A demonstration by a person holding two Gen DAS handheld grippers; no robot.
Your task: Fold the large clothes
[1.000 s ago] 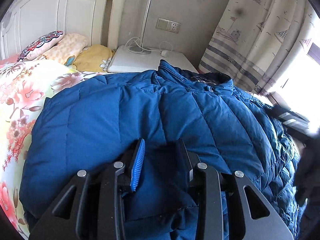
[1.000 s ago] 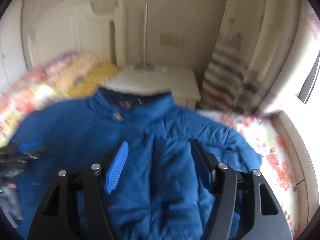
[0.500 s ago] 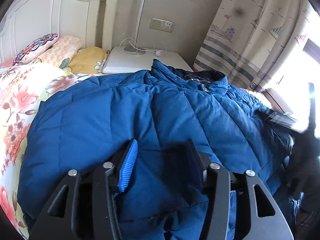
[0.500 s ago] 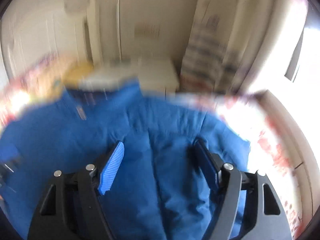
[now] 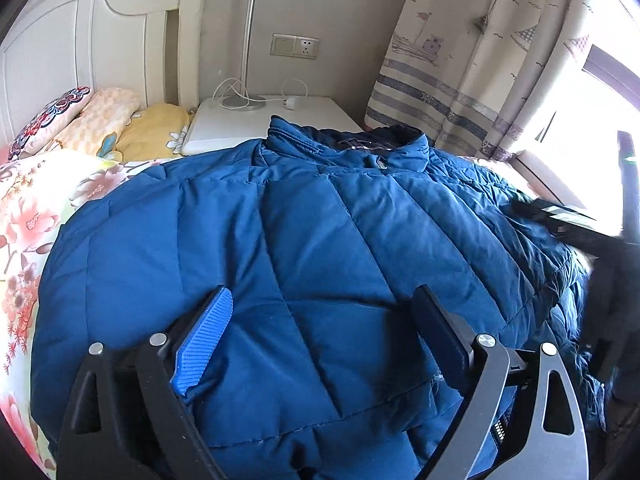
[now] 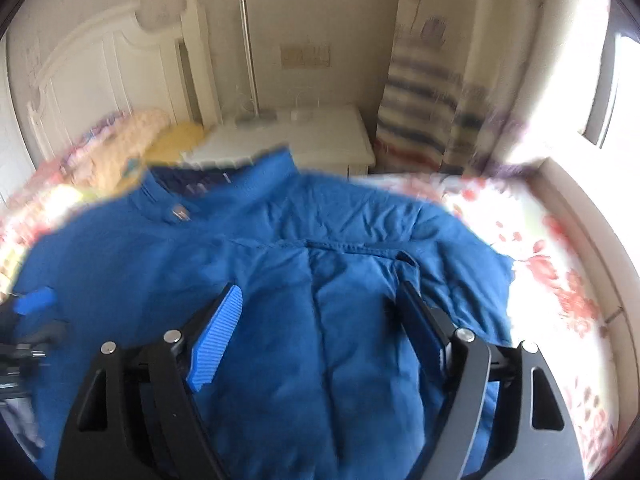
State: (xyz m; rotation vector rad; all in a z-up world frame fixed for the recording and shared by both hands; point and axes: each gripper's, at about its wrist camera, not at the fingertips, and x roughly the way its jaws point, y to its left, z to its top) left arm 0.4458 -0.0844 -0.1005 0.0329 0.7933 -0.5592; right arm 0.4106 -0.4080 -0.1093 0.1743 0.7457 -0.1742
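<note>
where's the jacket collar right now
In the left wrist view the jacket collar lies at the far end of the blue jacket, toward the headboard, right in front of the white nightstand and right of the pillows.

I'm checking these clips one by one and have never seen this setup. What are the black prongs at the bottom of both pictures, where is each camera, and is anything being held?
No robot here: a person holds a two-fingered claw in each hand, and each claw carries a wide-angle camera looking out along its fingers. The black prongs with ribbed blue pads are those fingers.

One picture looks out from the left claw, the other, blurred, from the right claw. Both hang over a blue padded jacket spread on a flowered bedspread, collar toward the white nightstand. Pillows lie by the headboard, and a curtain hangs beside the window.

Both claws are open and hold nothing.
</note>
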